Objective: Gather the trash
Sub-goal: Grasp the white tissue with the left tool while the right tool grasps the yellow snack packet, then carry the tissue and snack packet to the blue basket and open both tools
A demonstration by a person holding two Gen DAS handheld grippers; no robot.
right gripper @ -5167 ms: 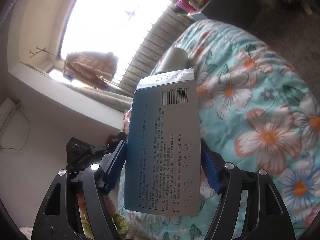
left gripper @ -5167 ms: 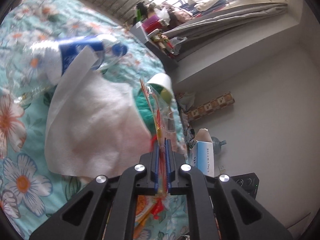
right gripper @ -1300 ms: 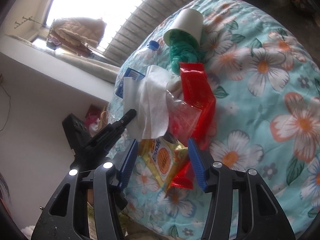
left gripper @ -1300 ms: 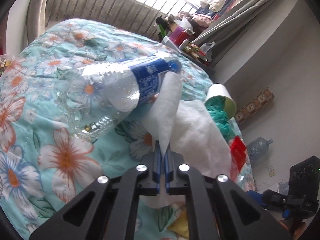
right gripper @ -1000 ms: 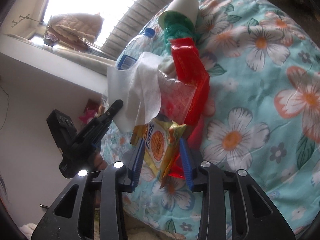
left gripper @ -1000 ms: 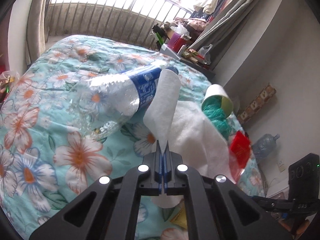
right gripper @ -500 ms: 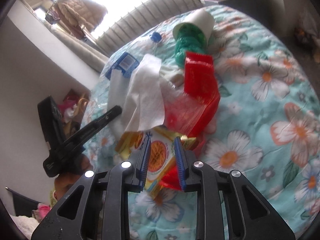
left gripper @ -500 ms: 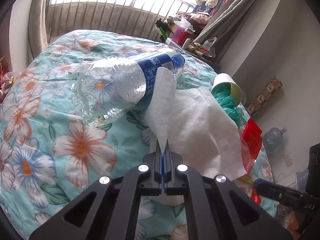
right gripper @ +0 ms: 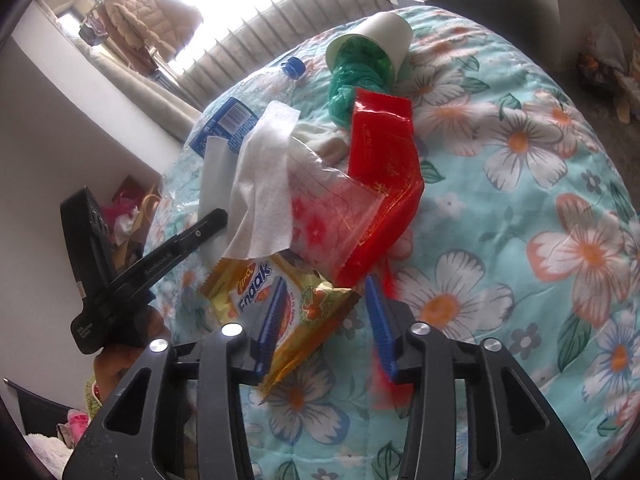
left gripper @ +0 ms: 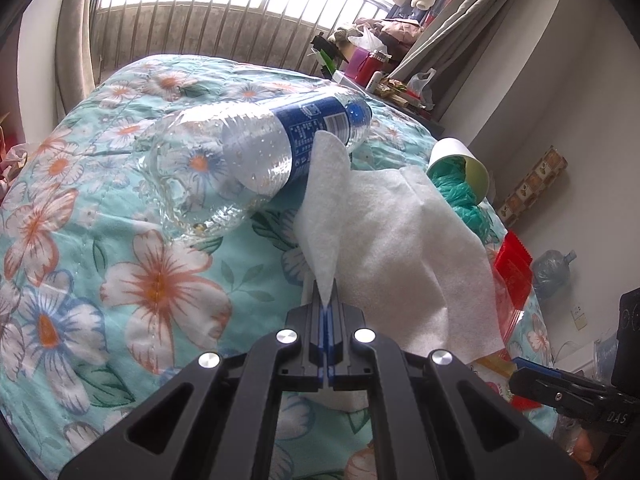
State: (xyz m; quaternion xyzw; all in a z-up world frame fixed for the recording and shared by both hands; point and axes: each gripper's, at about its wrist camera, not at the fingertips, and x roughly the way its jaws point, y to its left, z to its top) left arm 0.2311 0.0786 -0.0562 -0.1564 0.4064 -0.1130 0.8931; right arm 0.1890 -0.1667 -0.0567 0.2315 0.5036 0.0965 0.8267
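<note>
On the floral quilt [right gripper: 520, 160] lies a heap of trash. My left gripper [left gripper: 325, 308] is shut on a corner of the white tissue [left gripper: 392, 240], which drapes over the heap beside a clear plastic bottle [left gripper: 248, 148] with a blue label. My right gripper [right gripper: 326, 308] straddles the yellow snack wrapper [right gripper: 240, 280]. Its jaws are opening and the right pad stands off the wrapper. A red wrapper [right gripper: 380, 152] and a clear zip bag [right gripper: 332, 216] lie just beyond. A paper cup [right gripper: 384, 36] spills a green plastic bag [right gripper: 356, 76].
The left gripper's shut tip [right gripper: 218, 216] sits close to the left of the wrapper, with a hand below it. The quilt drops off at the right toward the floor, where a water jug [left gripper: 550, 272] stands. A cluttered side table [left gripper: 372, 68] stands by the window.
My right gripper closed in around the yellow wrapper, rolled upright, and its jaws have now widened again. The left gripper has stayed shut on the tissue, barely moving.
</note>
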